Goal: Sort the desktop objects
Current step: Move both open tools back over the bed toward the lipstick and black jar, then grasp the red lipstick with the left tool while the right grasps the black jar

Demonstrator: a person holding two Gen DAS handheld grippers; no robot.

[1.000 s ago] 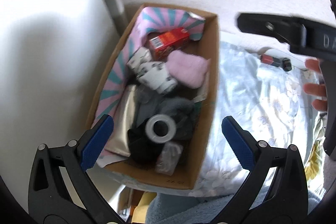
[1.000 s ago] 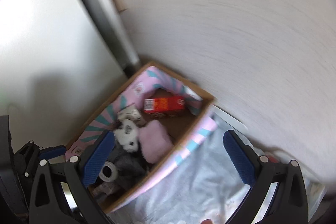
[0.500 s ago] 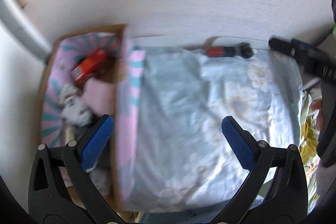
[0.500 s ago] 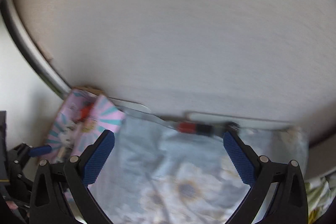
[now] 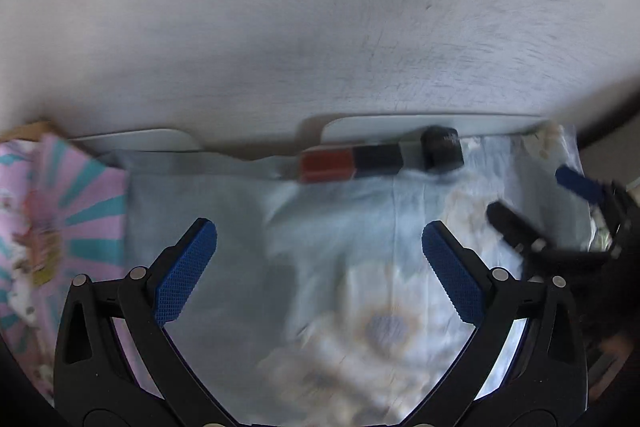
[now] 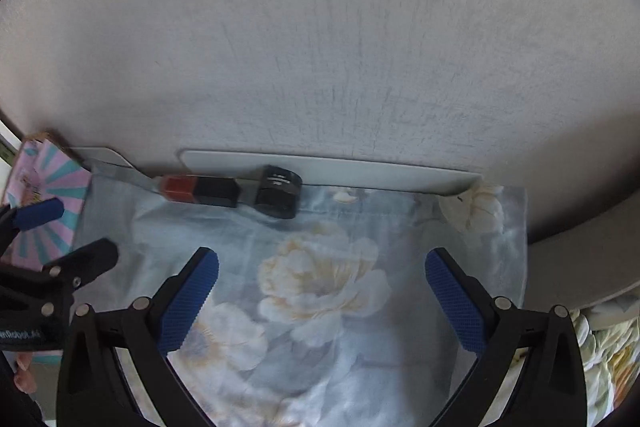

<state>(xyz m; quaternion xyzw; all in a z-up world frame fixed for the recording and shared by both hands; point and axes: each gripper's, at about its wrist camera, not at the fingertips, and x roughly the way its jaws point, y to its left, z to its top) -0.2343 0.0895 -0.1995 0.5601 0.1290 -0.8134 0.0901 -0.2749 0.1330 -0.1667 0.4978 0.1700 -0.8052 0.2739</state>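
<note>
A red and black block [image 5: 350,163] with a black cylinder-like piece [image 5: 442,147] beside it lies at the far edge of the flowered cloth [image 5: 332,267], against the wall; both also show in the right wrist view, the block [image 6: 198,189] left of the black piece [image 6: 278,191]. My left gripper [image 5: 319,267] is open and empty above the cloth. My right gripper [image 6: 322,293] is open and empty above the cloth too. The pink and teal lined box [image 5: 48,227] is at the far left, its contents out of view.
A pale wall [image 5: 320,27] rises right behind the cloth. A white ledge [image 6: 340,167] runs along its foot. The box edge shows at left in the right wrist view [image 6: 44,179]. More flowered fabric [image 6: 608,347] lies at the lower right.
Both grippers have swung right, away from the box and toward the cloth and the red and black block. The box contents have left both views. Both stay open.
</note>
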